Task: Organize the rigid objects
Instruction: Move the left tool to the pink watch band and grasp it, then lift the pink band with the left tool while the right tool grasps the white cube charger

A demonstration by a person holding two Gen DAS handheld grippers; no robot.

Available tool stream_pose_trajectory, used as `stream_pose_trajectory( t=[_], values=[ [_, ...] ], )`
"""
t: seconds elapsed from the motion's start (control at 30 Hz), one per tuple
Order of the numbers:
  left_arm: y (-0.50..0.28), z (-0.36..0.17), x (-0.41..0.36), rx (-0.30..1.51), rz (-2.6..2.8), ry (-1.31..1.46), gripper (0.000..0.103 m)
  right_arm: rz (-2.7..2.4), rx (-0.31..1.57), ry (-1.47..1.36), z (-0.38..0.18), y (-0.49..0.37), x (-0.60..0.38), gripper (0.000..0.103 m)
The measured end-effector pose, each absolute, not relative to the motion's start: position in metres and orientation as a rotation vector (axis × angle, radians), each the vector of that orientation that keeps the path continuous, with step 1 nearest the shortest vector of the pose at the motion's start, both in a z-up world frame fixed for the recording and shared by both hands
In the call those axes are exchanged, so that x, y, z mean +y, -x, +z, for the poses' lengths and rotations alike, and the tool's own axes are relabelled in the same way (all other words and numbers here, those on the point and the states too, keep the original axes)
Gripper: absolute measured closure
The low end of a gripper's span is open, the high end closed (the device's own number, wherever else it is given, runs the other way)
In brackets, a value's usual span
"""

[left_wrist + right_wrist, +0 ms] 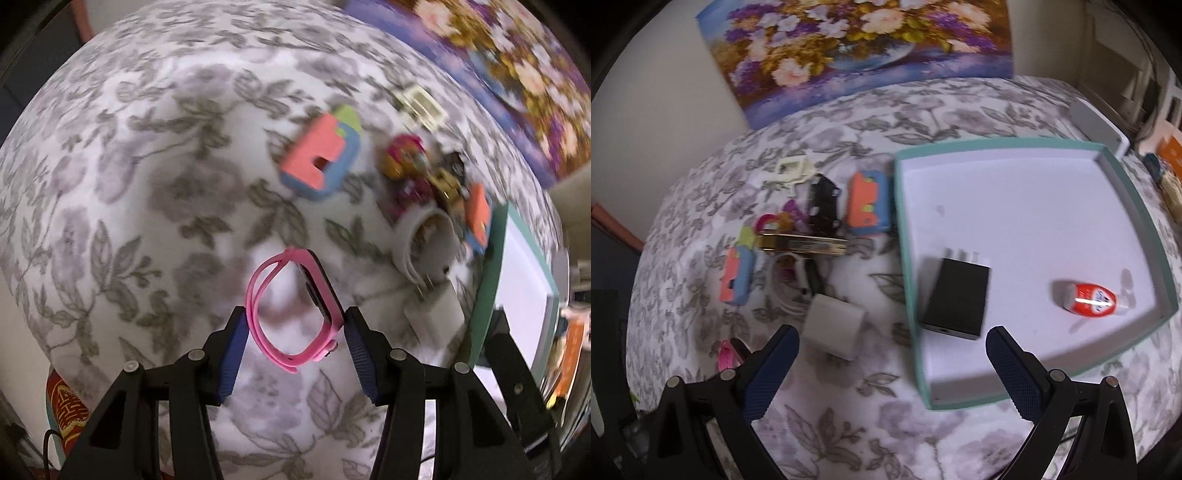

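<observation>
Pickup is the step in hand: a pink watch [295,310] is clamped between the blue pads of the left gripper [293,338], seemingly raised off the floral cloth [147,184]. The band's loop is seen edge-on to the pads, its long axis running away from the camera, the dark face turned right. The right gripper [892,354] is held wide apart and empty. Carriage to the teal tray [905,229], where a black charger [956,299] already lies, is judged to be called for next.

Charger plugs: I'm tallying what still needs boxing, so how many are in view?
2: a black charger inside the teal tray, and a white charger on the tablecloth left of it. Others may hide in the clutter.
</observation>
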State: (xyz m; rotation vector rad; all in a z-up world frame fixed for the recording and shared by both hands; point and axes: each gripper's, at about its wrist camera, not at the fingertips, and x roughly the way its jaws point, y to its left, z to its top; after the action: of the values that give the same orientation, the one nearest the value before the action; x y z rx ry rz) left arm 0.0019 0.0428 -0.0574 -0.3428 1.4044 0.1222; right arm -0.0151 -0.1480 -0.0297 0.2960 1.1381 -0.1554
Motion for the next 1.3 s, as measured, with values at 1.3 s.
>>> stream_pose_trajectory(
  t=[1.3],
  values=[
    [-0.03,-0.086,0.081,1.427,0.211,0.415,0.048,-0.022,1.305,-0.115,-0.088,-0.023,-0.099,0.027]
  ],
)
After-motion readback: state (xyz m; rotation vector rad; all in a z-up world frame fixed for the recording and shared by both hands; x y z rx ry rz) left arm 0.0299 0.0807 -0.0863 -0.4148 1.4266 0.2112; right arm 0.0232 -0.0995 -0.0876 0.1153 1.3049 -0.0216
